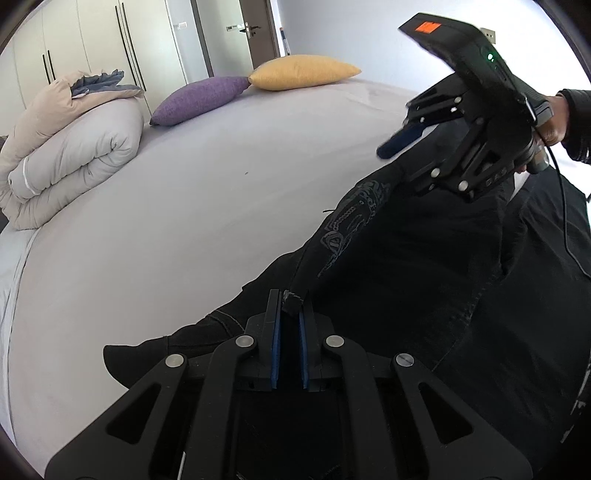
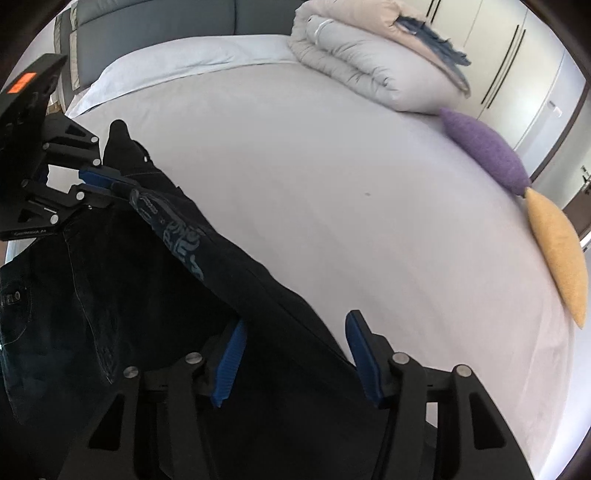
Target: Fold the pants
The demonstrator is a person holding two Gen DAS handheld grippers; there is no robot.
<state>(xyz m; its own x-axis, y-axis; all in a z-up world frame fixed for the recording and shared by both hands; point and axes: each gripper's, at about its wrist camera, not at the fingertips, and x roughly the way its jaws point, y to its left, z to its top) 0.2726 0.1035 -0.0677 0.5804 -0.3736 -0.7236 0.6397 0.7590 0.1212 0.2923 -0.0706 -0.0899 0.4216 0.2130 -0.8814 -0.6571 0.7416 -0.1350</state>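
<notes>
Item: black pants [image 1: 406,266], printed panel on leg, held up above near side of bed [image 1: 184,221], hanging unfolded.
Left gripper [image 1: 290,332]: jaws closed, pinching fabric edge.
Right gripper [image 2: 295,358]: jaws open, straddling leg, no grip.
Progress: early; no fold visible, all folds outstanding.

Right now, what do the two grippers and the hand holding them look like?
Both the left gripper and right gripper are black linkages with silver pivots and ribbed blue pads. Each body carries an orange sticker. A black-sleeved hand grips one, trailing a black cable.
</notes>
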